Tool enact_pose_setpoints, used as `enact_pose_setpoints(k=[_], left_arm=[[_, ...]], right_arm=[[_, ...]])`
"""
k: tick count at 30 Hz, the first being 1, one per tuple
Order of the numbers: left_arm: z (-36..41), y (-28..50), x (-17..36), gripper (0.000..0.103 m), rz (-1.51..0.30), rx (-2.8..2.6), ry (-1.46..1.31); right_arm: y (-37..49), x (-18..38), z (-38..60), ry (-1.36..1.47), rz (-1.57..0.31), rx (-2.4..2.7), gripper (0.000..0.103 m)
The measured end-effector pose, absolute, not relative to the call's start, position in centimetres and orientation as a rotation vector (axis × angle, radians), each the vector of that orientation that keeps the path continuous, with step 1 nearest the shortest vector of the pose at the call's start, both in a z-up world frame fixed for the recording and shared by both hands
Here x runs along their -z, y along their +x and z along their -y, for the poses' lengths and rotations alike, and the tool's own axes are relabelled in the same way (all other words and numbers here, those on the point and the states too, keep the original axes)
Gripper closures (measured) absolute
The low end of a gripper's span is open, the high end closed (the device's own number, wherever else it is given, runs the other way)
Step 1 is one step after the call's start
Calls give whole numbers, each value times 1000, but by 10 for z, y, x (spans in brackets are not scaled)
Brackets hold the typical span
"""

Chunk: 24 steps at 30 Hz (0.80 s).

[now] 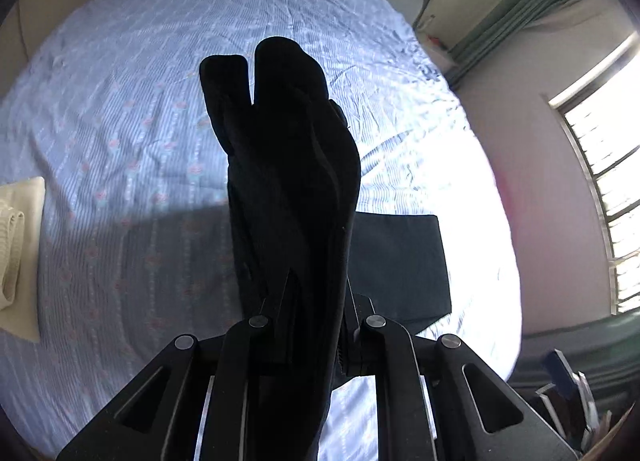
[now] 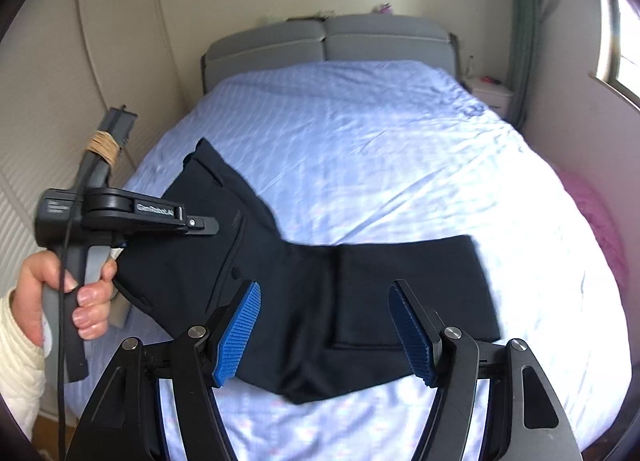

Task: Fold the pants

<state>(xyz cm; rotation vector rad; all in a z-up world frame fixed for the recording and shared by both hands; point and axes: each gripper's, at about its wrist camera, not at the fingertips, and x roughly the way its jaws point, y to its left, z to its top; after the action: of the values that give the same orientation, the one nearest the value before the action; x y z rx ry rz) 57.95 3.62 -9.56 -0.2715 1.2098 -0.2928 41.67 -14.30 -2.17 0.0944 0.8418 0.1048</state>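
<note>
Now left gripper [image 2: 200, 223] lifts pants [image 2: 360, 301] over bed [image 2: 380, 133].

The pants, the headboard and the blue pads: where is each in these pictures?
pants [image 2: 360, 301]: right wrist view, folded middle of the dark cloth.
headboard [image 2: 324, 41]: right wrist view, grey cushion at the seam.
blue pads [image 2: 238, 337]: right wrist view, ribbed face on one of the fingers.

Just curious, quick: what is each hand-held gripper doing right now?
Left hand-held gripper: shut on the black pants.
Right hand-held gripper: open, holding nothing.
</note>
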Motion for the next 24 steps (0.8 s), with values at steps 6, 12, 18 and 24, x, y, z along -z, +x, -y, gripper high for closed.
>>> enact_pose_setpoints(k=[6, 12, 18, 24], left_arm=[[70, 596, 85, 87, -1232, 166, -191], [156, 611, 113, 87, -1276, 72, -119], [226, 624, 161, 87, -1355, 45, -66], [289, 639, 212, 81, -1477, 40, 55]], right_arm=[[412, 15, 243, 119, -808, -101, 35], [422, 27, 337, 128, -831, -104, 35], [441, 56, 412, 151, -878, -107, 35], [451, 93, 464, 213, -951, -45, 35]])
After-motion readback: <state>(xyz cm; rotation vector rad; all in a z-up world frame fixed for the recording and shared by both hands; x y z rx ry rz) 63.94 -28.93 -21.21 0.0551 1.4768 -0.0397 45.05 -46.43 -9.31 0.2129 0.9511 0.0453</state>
